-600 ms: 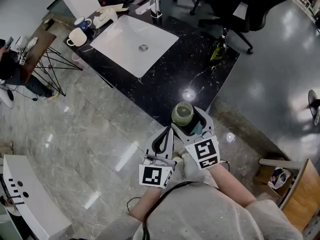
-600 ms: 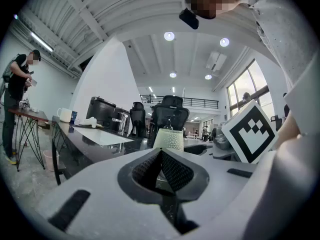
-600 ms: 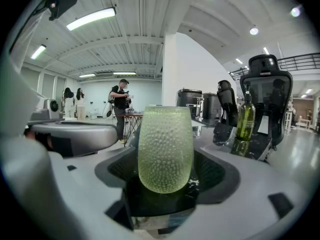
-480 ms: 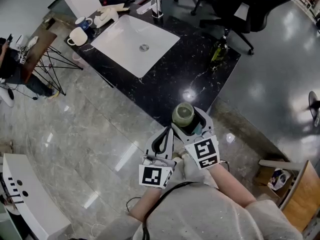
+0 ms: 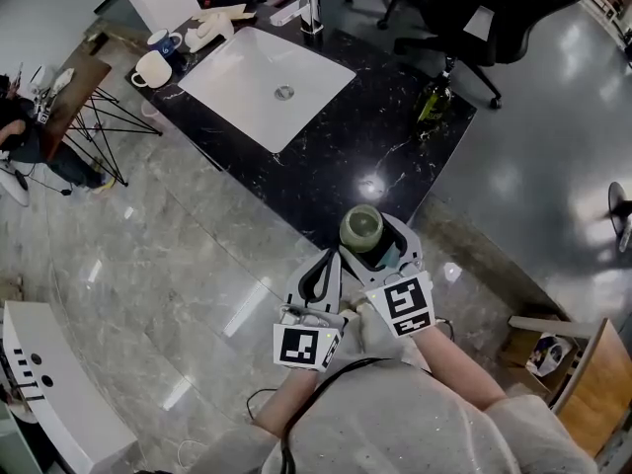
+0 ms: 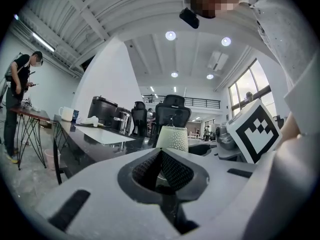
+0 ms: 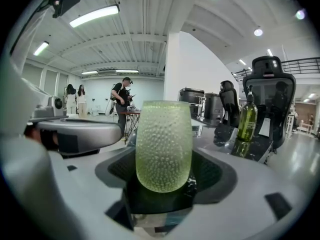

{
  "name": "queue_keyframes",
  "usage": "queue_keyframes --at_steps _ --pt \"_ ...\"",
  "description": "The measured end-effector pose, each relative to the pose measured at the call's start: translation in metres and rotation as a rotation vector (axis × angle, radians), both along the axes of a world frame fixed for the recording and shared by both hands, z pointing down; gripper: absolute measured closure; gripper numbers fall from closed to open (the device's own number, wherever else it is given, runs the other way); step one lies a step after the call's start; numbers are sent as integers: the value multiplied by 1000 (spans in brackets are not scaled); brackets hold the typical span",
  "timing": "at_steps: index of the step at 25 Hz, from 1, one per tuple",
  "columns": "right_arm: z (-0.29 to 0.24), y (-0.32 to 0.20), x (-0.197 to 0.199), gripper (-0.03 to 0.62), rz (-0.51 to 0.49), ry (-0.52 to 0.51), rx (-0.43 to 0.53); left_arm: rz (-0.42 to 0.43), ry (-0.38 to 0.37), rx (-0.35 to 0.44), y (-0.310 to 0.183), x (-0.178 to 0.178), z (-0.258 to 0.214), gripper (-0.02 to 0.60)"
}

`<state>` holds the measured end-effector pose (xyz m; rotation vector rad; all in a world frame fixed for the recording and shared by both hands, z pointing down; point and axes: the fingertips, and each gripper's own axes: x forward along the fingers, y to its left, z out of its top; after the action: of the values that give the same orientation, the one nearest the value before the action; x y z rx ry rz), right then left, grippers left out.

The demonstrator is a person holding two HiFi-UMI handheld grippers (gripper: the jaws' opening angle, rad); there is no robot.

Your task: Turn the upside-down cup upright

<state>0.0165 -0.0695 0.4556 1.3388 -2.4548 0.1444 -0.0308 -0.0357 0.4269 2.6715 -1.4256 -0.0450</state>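
A pale green pebbled cup [image 5: 361, 227] sits between the jaws of my right gripper [image 5: 380, 240], over the near edge of the black marble counter [image 5: 326, 156]. In the right gripper view the cup [image 7: 164, 146] stands straight, rounded end down and flat rim up, with the dark pads of the right gripper [image 7: 165, 180] against its two sides. My left gripper [image 5: 321, 265] is just left of it, off the counter. In the left gripper view the left gripper [image 6: 161, 159] has its pads meeting with nothing between them, and the cup [image 6: 172, 138] shows beyond them.
A white basin [image 5: 267, 85] with a faucet [image 5: 306, 6] is set in the counter's far part. A green bottle [image 5: 431, 95] stands at its right edge and two mugs [image 5: 153, 70] at the far left corner. Office chairs [image 5: 474, 8] stand behind, and a person [image 5: 20, 136] by a folding table on the left.
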Motion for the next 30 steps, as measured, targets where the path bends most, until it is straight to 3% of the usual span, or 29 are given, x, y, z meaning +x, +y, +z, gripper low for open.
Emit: queue_keyframes --at_steps 5,12,23,30 --pt "0 5 3 259 1 -72 -61 -1 -1 9 -1 -1 -3 574" --pt "-11 15 5 259 -7 -336 -248 -16 -25 40 4 -13 -16 574" --pt "-27 17 -17 260 7 -891 -591 -69 -15 15 13 -29 -17 574" --pt "-29 20 -34 260 13 -1360 -866 -88 -1 8 12 -33 -30 574"
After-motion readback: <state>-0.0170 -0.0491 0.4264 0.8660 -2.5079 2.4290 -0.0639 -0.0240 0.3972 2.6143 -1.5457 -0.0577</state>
